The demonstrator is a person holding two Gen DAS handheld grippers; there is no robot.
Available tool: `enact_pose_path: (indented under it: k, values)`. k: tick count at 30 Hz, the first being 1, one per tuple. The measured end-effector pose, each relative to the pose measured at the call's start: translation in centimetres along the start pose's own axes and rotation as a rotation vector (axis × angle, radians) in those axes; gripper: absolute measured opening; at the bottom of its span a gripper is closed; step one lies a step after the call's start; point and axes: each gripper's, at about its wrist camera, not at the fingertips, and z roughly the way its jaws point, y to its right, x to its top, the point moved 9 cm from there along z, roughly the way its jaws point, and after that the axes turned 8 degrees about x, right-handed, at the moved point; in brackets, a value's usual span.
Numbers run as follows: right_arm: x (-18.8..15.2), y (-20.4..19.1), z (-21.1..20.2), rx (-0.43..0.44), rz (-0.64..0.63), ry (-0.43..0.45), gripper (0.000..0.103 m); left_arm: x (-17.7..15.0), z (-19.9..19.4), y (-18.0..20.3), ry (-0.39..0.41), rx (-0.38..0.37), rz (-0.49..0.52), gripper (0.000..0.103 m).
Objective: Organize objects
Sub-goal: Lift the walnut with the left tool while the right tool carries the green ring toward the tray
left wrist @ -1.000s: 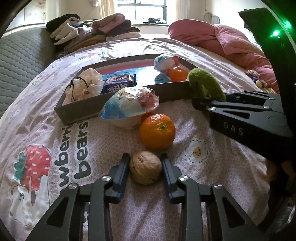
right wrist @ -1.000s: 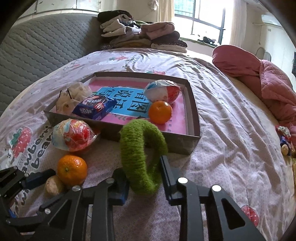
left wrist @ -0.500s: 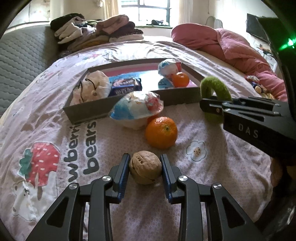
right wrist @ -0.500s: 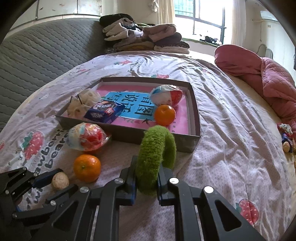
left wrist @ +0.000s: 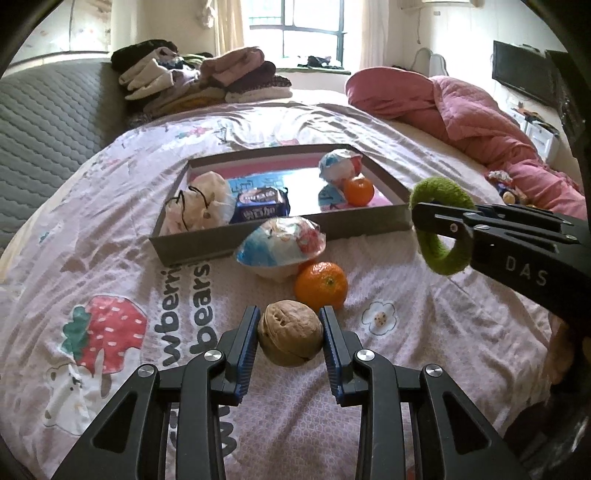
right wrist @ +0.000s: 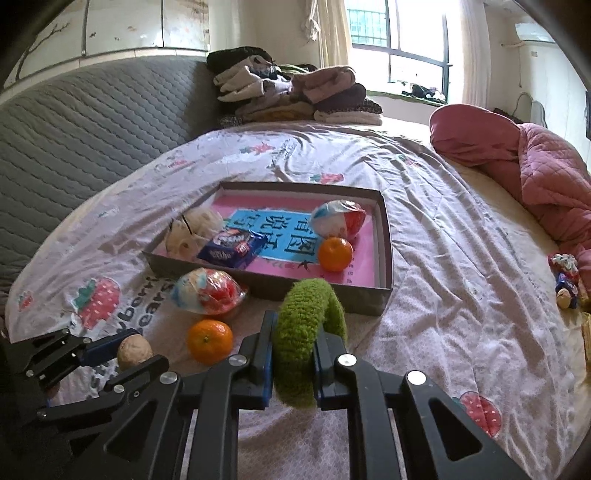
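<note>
Beyond my work I noted: folded clothes (right wrist: 291, 92) stacked by the grey headboard (right wrist: 92, 122), pink quilt (right wrist: 524, 162), window (left wrist: 295, 29), wall television (left wrist: 524, 77).

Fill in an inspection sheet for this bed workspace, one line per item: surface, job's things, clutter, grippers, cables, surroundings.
Surface: bedsheet with strawberry print, wrinkled.
Job's things: grey tray holds a pouch, biscuit pack, wrapped ball and orange; a second wrapped ball and orange lie outside it.
Clutter: small toys at the bed's edge.
Grippers: left hand-held gripper clamps a walnut; right hand-held gripper clamps a green ring.
Cables: nothing seen.
Surroundings: folded clothes, pink quilt, window.
</note>
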Motion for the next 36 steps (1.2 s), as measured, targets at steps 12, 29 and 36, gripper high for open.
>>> enact_pose_path:
  k: [12, 29, 36]
  values:
    - [3.1, -1.0, -2.6, 0.001, -0.043, 0.072, 0.016, 3.3, -1.9, -1.2, 0.071, 0.013, -0.031, 0.033]
    - [7.2, -2.3, -1.8, -0.001, -0.111, 0.112, 0.016, 11.0, -1.7, -3.4, 0.162, 0.057, -0.031, 0.033]
    - [9.2, -2.4, -0.3, 0.009, -0.12, 0.119, 0.016, 13.3, -0.1, -5.0, 0.163, 0.076, -0.042, 0.033]
